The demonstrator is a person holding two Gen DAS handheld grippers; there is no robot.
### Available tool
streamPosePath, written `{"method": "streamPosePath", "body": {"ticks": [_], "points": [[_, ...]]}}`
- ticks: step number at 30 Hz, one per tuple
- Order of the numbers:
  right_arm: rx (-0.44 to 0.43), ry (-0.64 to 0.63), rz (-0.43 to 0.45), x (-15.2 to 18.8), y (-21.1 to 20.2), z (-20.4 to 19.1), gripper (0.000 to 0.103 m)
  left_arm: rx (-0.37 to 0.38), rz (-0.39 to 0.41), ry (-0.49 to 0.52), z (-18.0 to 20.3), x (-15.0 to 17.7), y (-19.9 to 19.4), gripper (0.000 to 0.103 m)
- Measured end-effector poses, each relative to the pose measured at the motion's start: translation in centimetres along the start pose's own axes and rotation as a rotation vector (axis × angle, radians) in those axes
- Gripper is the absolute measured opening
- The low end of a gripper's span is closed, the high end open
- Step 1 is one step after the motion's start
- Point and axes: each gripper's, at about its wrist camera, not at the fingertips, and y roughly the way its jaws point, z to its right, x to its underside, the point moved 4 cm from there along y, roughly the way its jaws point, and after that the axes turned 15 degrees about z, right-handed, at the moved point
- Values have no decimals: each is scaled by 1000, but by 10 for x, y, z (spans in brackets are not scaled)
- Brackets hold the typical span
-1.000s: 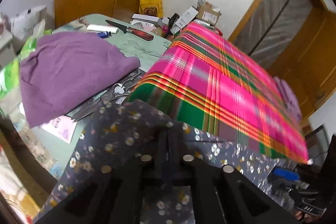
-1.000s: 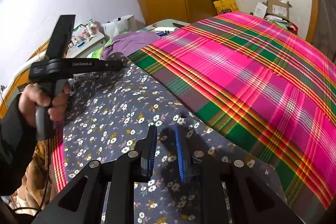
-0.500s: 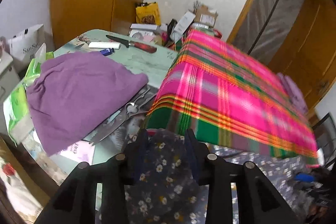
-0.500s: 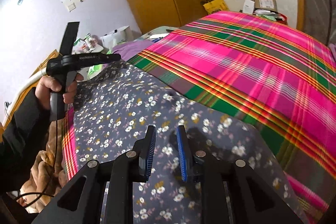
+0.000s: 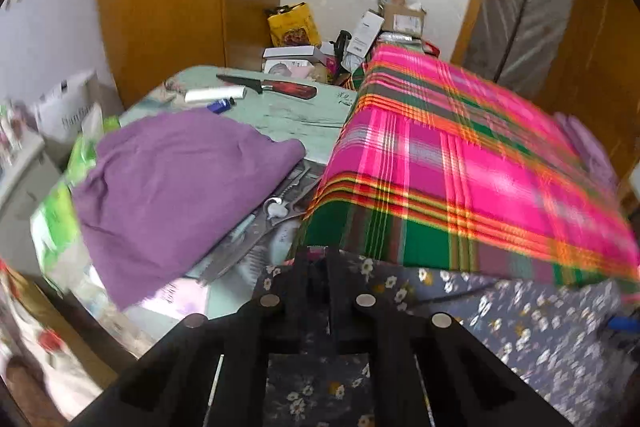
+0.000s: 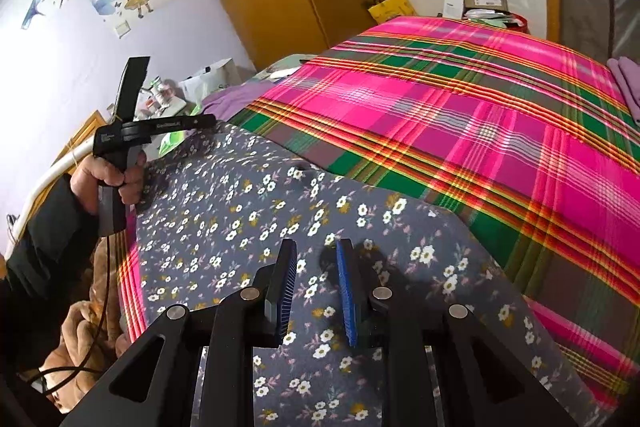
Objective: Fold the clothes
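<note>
Currently one floral garment [image 6: 248,223] on the plaid bed [image 6: 460,115], near edge, long axis running near-right to far-left. Two grippers: left gripper [image 5: 320,267] just closed, jaws pinching the garment's far-left corner; right gripper [image 6: 316,287] part open over cloth, gripping nothing. One purple cloth [image 5: 172,187] left.

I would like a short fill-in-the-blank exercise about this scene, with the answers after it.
1. The floral garment lies on a bed cover with a ____ pattern.
2. On the side table, the knife has a ____ handle.
3. The left gripper is ____ on the floral garment.
4. The folded cloth beside the bed is ____ in colour.

Answers: plaid; red; shut; purple
</note>
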Motion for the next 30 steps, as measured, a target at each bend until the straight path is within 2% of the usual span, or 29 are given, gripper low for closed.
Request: {"method": "streamPosePath", "body": {"ticks": [2,9,17,25,30], "points": [[10,4,3,-1,-1,1,21,-12,4,0,-3,0,1,1],[44,-3,2,0,-4,4,21,-59,26,12,-8,2,7,1],[160,-51,12,-2,-16,6,21,-30,38,-45,-17,4,6,1],[268,-97,45,-7,-33,11,24,-42,133,-19,0,-7,-34,1],[313,-159,45,-3,-37,3,24,-14,182,57,41,-6,-69,1]]}}
